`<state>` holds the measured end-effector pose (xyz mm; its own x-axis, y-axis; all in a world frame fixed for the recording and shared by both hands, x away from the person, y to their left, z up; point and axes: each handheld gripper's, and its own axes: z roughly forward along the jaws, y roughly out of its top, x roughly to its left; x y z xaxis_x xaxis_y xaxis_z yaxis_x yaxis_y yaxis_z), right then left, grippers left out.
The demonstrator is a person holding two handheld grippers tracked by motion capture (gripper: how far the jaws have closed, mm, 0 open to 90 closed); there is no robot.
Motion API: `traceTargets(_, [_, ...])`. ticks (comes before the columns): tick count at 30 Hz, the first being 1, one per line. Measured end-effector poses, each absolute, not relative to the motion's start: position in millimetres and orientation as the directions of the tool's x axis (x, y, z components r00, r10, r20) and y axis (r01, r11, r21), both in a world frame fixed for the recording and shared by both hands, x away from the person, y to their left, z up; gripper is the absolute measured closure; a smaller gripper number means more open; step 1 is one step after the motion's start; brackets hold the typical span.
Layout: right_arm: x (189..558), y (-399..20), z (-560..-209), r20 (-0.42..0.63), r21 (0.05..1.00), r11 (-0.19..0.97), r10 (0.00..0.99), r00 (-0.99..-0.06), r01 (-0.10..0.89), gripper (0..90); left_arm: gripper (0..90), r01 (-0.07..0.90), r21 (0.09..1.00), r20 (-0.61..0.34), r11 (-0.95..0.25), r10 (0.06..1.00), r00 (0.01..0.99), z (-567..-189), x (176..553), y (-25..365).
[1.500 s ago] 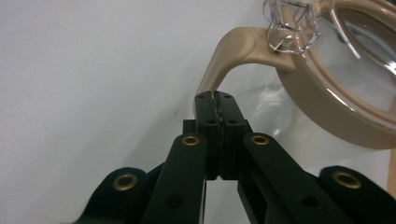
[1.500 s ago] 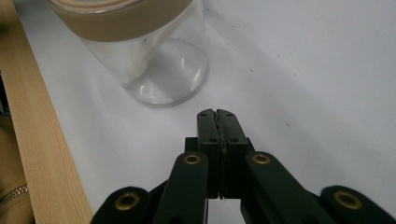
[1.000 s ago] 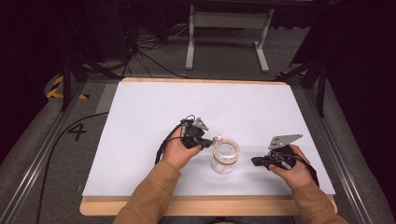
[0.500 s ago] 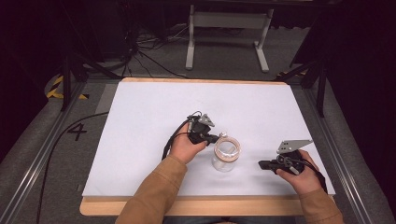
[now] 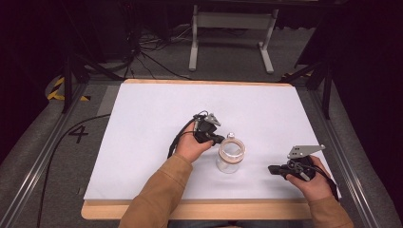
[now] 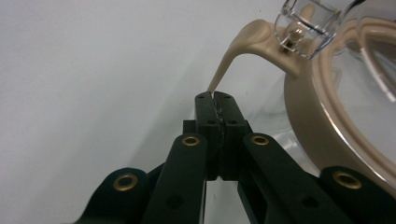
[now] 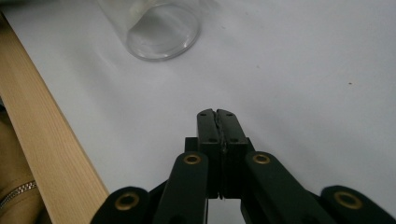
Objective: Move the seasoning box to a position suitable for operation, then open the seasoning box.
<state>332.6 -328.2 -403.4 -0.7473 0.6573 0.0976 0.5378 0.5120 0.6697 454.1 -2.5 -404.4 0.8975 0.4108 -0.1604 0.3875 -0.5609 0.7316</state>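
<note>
left gripper (image 6: 215,99) clamped on jar (image 5: 231,156) seal tab; right gripper (image 7: 216,114) together near table's (image 5: 199,210) edge.

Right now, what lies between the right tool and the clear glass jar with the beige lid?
Nothing: in the high view, bare white table separates right tool and jar.

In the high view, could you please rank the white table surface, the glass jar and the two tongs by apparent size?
1. White table surface, by far the largest.
2. Glass jar.
3. Left tongs and right tongs: they look about alike and near the jar's size, so I would not rank them against each other.
</note>
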Motion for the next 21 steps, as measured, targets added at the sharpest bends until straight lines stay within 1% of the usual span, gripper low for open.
traceTargets(2, [333.7,-327.3,-402.9,0.096,0.671,0.513,0.656,-0.749,0.535,90.0,90.0,0.376,0.755,-0.153,-0.538,0.413,0.898,-395.9,451.4,2.3])
traceTargets(6, [335.5,-325.9,-403.7,0.093,0.671,0.513,0.657,-0.748,0.535,90.0,89.9,0.365,0.801,-0.171,-0.475,0.403,0.899,-376.4,443.6,10.7])
traceTargets(7, [335.5,-325.9,-403.7,0.093,0.671,0.513,0.657,-0.748,0.535,90.0,89.9,0.365,0.801,-0.171,-0.475,0.403,0.899,-376.4,443.6,10.7])
traceTargets(10, [335.2,-323.9,-404.0,0.088,0.672,0.518,0.652,-0.753,0.528,90.0,89.9,0.354,0.839,-0.192,-0.414,0.384,0.903,-364.1,437.2,12.8])
traceTargets(15, [333.6,-320.2,-402.8,0.083,0.682,0.518,0.647,-0.758,0.516,90.0,89.9,0.343,0.872,-0.212,-0.348,0.363,0.907,-358.3,431.8,7.8])
traceTargets(21, [328.8,-311.0,-401.8,0.079,0.699,0.521,0.624,-0.778,0.490,90.0,89.9,0.310,0.892,-0.205,-0.330,0.316,0.926,-359.7,429.4,-4.2])
